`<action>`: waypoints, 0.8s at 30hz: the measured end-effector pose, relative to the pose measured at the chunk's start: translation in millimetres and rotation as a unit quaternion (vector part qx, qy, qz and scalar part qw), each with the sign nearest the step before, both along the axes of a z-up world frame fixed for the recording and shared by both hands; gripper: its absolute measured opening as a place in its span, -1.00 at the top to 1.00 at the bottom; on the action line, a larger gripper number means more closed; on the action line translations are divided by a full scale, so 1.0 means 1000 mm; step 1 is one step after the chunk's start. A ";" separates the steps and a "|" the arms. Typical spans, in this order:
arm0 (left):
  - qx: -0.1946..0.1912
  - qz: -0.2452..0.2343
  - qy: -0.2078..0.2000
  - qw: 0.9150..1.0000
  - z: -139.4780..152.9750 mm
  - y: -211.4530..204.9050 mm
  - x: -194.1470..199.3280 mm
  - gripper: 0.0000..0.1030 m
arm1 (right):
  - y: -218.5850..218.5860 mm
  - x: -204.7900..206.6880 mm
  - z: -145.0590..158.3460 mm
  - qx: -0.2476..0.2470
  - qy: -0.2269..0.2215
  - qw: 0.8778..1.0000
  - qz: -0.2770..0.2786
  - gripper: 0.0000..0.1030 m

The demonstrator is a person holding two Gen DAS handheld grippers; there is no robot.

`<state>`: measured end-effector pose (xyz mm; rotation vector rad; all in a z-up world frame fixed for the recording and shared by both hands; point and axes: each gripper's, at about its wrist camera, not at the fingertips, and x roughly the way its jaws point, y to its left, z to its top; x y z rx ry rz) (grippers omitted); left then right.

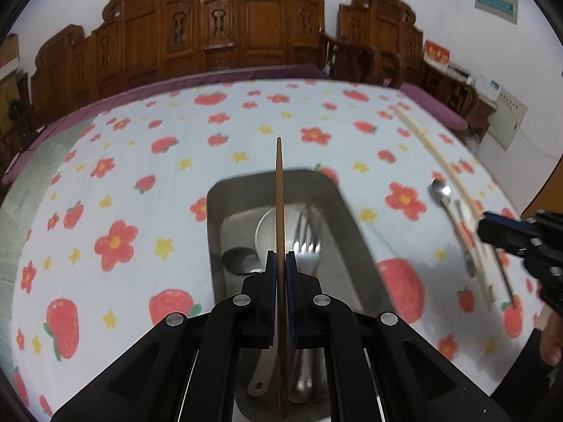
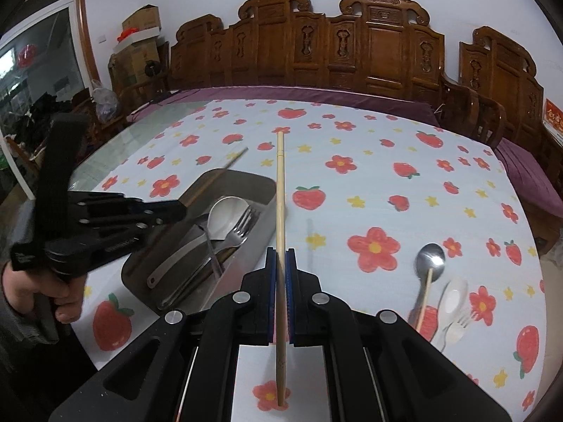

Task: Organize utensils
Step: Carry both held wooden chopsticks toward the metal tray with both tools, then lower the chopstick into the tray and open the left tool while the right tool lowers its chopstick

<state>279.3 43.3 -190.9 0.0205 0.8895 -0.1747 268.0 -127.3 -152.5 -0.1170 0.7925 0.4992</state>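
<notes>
We see left gripper (image 1: 280, 263) jaws clamping dark chopstick (image 1: 279, 190) over metal tray (image 1: 225, 190) | right gripper (image 2: 280, 260) jaws pinching pale chopstick (image 2: 280, 183) (both clenched) | spoon (image 2: 429, 256) on table (image 2: 387, 183)

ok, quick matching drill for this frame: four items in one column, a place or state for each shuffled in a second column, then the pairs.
Items:
1. dark brown chopstick
2. pale chopstick
3. fork
4. small steel spoon

Places or states:
A. lying in the metal tray
B. clamped in the right hand-held gripper
C. lying on the floral tablecloth, outside the tray
D. clamped in the left hand-held gripper

Pairs: 1-D, 2-B, 3-A, 4-C
</notes>
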 end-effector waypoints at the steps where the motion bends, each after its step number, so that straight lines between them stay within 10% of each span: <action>1: -0.003 0.004 0.010 1.000 -0.005 0.002 0.002 0.92 | 0.002 -0.001 -0.001 -0.002 0.001 1.000 0.002 0.88; 20: 0.008 -0.001 0.028 1.000 -0.009 0.006 -0.003 0.89 | 0.019 -0.007 0.003 -0.020 -0.002 1.000 0.012 0.88; 24: 0.011 0.007 0.001 1.000 0.009 0.016 -0.008 0.57 | 0.028 -0.008 0.000 -0.016 0.004 1.000 0.013 0.88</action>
